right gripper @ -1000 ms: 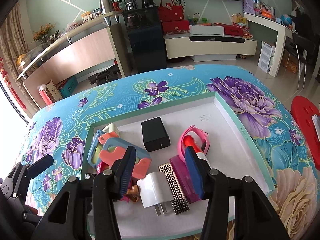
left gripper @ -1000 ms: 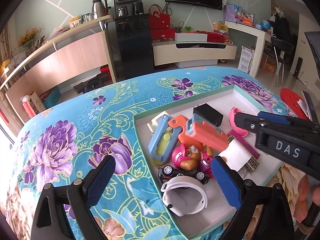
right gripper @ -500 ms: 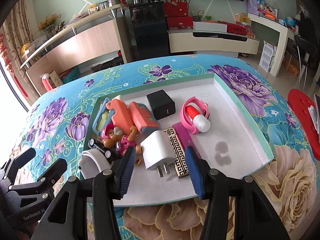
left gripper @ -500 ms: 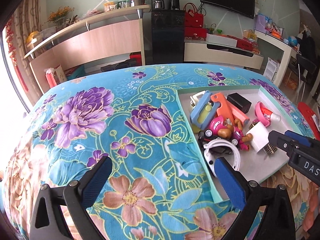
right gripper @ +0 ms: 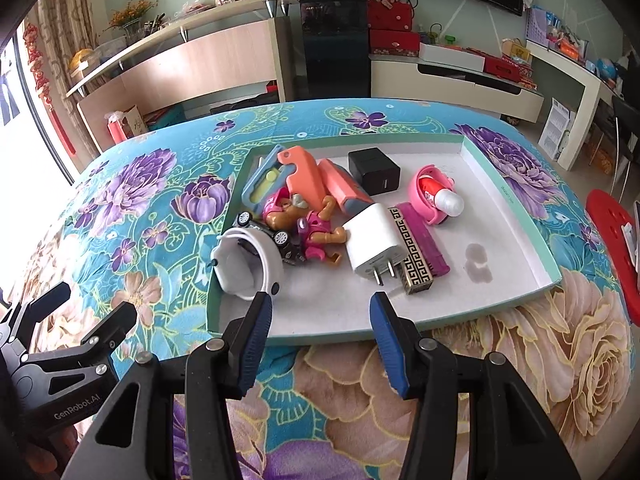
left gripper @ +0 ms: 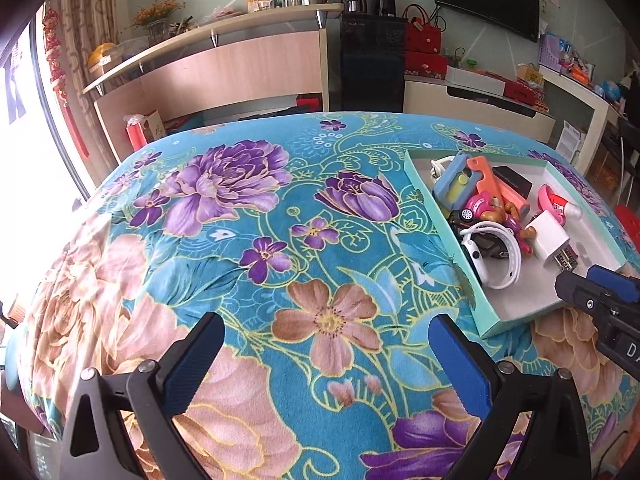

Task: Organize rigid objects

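Observation:
A shallow green-rimmed white tray [right gripper: 516,204] [left gripper: 448,248] lies on the flowered table. In it are a white plug charger [right gripper: 374,242], a black charger [right gripper: 374,170], a white watch band [right gripper: 248,266], a pink toy figure [right gripper: 316,230], orange and blue cases [right gripper: 304,178], a pink band with a tube [right gripper: 434,198] and a patterned bar [right gripper: 412,256]. My right gripper [right gripper: 320,312] is open and empty, just before the tray's near edge. My left gripper [left gripper: 326,334] is open and empty over bare cloth, left of the tray.
The table is covered with a blue flowered cloth [left gripper: 248,220]. A red stool [right gripper: 612,236] stands to the right of the table. A long wooden counter [left gripper: 224,68], a black cabinet [left gripper: 370,72] and a low TV unit [right gripper: 456,80] line the far wall.
Both grippers have drawn back toward me from over the tray. The left one has also swung left, over bare cloth. Both stayed open and empty.

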